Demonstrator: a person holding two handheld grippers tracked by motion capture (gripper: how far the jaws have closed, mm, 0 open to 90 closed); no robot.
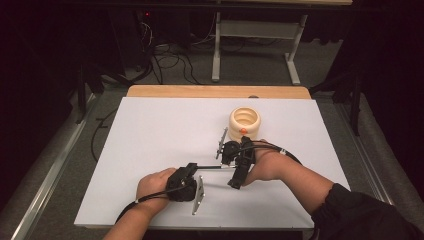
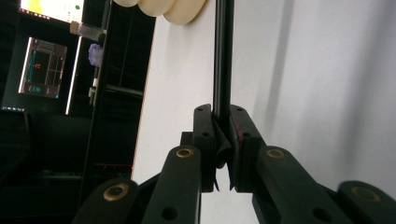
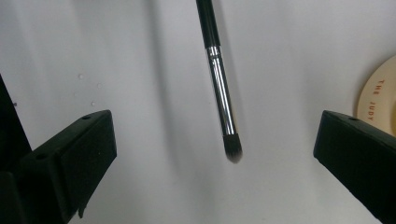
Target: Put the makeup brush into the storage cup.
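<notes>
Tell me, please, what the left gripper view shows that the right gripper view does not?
Left gripper view alone: the left tool shut on the black handle of the makeup brush, and lit screens in the dark beyond the table edge.

Right gripper view alone: the brush's silver ferrule and dark bristle tip, lying between the wide-open jaws of the right tool.

Both: the white table, the brush and part of the cream ringed holder.

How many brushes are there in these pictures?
1. The brush is held at its handle end by the left gripper; its bristle tip lies between the open jaws of the right gripper.
</notes>
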